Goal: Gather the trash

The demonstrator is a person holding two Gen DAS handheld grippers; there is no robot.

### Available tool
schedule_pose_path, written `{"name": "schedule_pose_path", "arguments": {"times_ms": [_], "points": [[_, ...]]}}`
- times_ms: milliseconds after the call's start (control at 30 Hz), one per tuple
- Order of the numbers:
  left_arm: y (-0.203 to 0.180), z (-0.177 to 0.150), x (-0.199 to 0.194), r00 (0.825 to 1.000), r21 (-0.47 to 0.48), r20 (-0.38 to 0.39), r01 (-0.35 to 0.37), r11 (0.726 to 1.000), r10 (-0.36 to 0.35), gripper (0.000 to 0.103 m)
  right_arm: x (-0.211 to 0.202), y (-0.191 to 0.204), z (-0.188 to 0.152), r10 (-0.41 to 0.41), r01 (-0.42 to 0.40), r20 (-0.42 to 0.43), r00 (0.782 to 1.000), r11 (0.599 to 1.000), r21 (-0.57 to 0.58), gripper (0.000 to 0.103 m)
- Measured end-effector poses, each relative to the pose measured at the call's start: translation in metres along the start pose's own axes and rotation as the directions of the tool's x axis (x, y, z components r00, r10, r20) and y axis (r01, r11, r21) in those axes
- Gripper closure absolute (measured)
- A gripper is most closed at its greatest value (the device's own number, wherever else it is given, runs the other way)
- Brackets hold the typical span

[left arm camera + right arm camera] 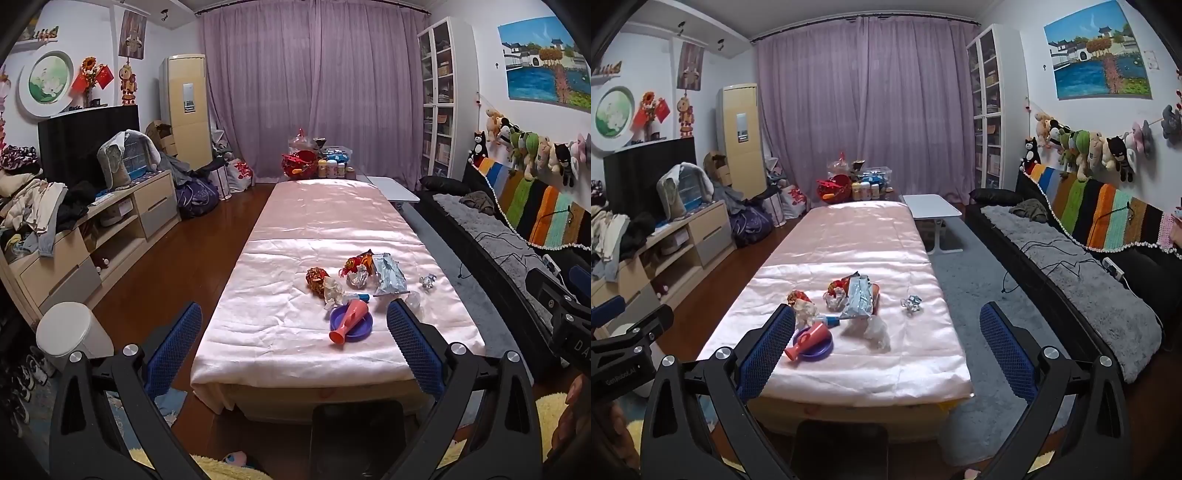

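A: From the left wrist view?
B: The left claw is spread wide and pinches nothing. Ahead, on the near end of the pink-covered table, lies the trash: a silver wrapper, a crumpled paper wad, a red-gold foil ball. Nearer sits a purple plate with a pink cup lying tipped on it. A white bin stands on the floor at the left.
A: And the right wrist view?
B: The right claw is spread too, empty. The same trash sits left of centre; a small foil scrap lies apart to the right.
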State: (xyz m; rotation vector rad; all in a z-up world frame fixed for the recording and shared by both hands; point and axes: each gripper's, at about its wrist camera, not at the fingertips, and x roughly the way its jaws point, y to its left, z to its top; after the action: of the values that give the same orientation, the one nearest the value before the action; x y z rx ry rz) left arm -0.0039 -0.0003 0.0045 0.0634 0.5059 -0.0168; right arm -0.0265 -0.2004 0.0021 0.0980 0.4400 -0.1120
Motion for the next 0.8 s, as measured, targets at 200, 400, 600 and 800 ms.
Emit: {"name": "schedule_pose_path", "arguments": {"times_ms": [200, 400, 600, 800], "points": [[0.0031, 0.0038, -0.004, 1.0, 0.0, 0.0, 0.002, 1.0, -0.002, 0.008, -0.0023, 0.0005, -0.0009, 0.001, -0.001, 0.004, 1.0, 1.0, 0.001, 0.003], [0.0019, 0.0036, -0.0031, 1.0, -0.005, 0.004, 0.002, 1.0, -0.002, 0.008, -0.0069, 0.0037, 0.0021, 0.0, 0.0, 0.007, 1.0, 1.0, 0.003, 0.003], [0.0025, 0.0054, -0.0061, 1.0, -0.004, 0.004, 0.003, 1.0, -0.003, 0.008, -0.0071, 0.0035, 0.0013, 0.001, -0.001, 0.007, 1.0, 1.0, 0.003, 0.003], [0.0022, 0.0066, -0.0082, 1.0, -0.004, 0.005, 0.002, 1.0, -0.002, 0.008, -0.0058, 0.0034, -0.0004, 0.001, -0.001, 0.009, 1.0, 1.0, 0.003, 0.003]]}}
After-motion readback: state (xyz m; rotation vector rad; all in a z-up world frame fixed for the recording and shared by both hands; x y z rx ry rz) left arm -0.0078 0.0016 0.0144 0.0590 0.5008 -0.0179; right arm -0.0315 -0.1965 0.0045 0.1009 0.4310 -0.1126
